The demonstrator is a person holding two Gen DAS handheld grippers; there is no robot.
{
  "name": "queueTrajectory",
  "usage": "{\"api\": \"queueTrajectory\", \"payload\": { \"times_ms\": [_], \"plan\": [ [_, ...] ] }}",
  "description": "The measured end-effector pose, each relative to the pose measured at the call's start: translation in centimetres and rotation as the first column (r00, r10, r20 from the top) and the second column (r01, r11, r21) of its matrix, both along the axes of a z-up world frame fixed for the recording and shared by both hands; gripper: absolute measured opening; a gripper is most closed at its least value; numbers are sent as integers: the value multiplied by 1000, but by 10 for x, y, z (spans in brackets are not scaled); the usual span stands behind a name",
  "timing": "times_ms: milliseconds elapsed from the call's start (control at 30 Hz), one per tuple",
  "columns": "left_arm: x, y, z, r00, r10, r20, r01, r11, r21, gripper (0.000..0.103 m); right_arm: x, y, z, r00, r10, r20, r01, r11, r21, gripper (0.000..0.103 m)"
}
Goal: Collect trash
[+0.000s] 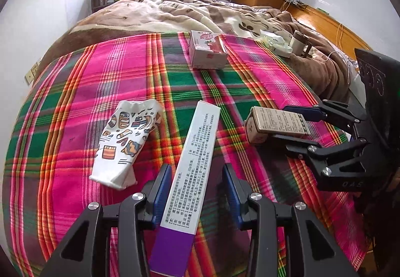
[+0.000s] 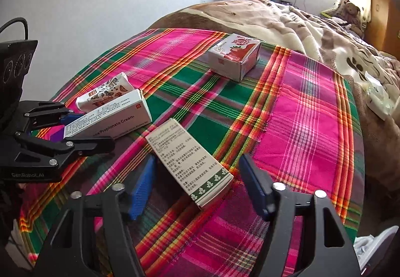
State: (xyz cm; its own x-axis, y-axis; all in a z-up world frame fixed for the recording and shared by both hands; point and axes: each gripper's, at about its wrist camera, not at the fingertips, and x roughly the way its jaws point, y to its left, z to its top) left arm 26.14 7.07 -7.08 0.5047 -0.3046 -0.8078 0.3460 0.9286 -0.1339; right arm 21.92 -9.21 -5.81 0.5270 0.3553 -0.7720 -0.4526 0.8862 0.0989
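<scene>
On the pink and green plaid cloth my left gripper is shut on a long white box with a purple end, the cream box. In the right wrist view that same gripper clasps the cream box from both sides. My right gripper stands open around a beige box with a green leaf band that lies on the cloth, a thin gap at each pad. From the left wrist view the right gripper straddles this beige box. A crumpled patterned paper cup lies left of the cream box.
A strawberry carton box stands further back on the cloth, also seen as the carton. Beyond it a brown blanket covers the bed, with white wrappers and a mug at the right. White wall to the left.
</scene>
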Motion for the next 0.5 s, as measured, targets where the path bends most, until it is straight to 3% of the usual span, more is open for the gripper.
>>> {"api": "queueTrajectory", "payload": {
  "times_ms": [100, 167, 500],
  "plan": [
    [1, -3, -2, 1000, -4, -2, 4, 1000, -1, 37, -3, -2, 2, 1000, -14, 12, 14, 1000, 6, 50],
    [1, -4, -3, 1000, 3, -4, -4, 1000, -5, 26, -4, -2, 2, 1000, -18, 13, 18, 1000, 8, 46],
    [-12, -8, 9, 999, 36, 36, -34, 999, -34, 23, -17, -7, 9, 998, -56, 44, 54, 998, 38, 36]
  ]
}}
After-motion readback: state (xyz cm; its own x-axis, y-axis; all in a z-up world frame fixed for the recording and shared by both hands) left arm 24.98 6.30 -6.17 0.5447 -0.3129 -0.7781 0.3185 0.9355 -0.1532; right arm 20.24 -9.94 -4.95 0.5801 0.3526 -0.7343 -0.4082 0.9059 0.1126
